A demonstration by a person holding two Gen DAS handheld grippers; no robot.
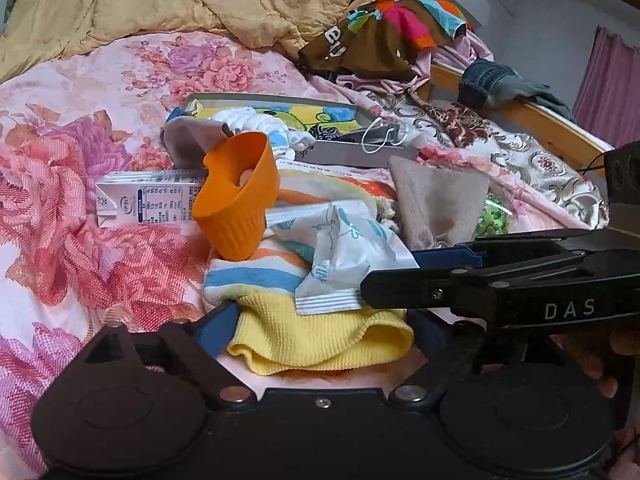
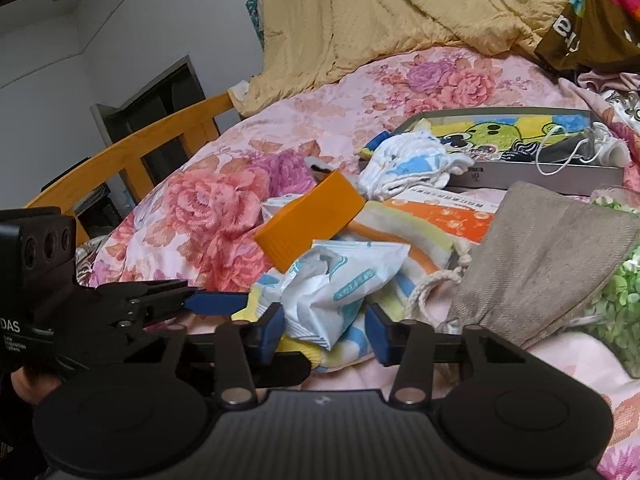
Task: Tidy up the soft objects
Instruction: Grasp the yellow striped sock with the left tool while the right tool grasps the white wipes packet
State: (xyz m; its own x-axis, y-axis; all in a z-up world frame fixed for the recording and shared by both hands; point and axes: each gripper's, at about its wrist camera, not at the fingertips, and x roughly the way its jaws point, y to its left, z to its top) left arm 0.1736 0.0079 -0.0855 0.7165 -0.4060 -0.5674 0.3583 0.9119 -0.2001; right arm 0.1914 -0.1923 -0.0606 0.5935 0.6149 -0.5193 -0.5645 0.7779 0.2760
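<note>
Your left tongs stand wide, their blue pads on either side of the folded yellow cloth, which lies between them on the bed without being pinched. Left of those tongs and farther out, a milk carton lies flat on the floral bedspread. Just right of it, the orange cup is tipped on its side, leaning on the striped towel that spreads straight ahead of the left tongs. On the towel, directly past the yellow cloth, sits the crumpled white packet.

Your right tongs are also spread, moderately wide, with that same white packet between the blue pads; neither pad is clearly pressing it. In the left wrist view the right tongs reach in from the right, with their tip against the packet's edge.

Beyond both tongs, a shallow grey box holds a cartoon-printed cloth and a white cord; a white and blue bundle of small cloth rests against the box's near left corner. To the right of the right tongs, a grey drawstring bag lies just beside the towel, and a clear bag of green bits sits at the far right, touching the grey bag.
</note>
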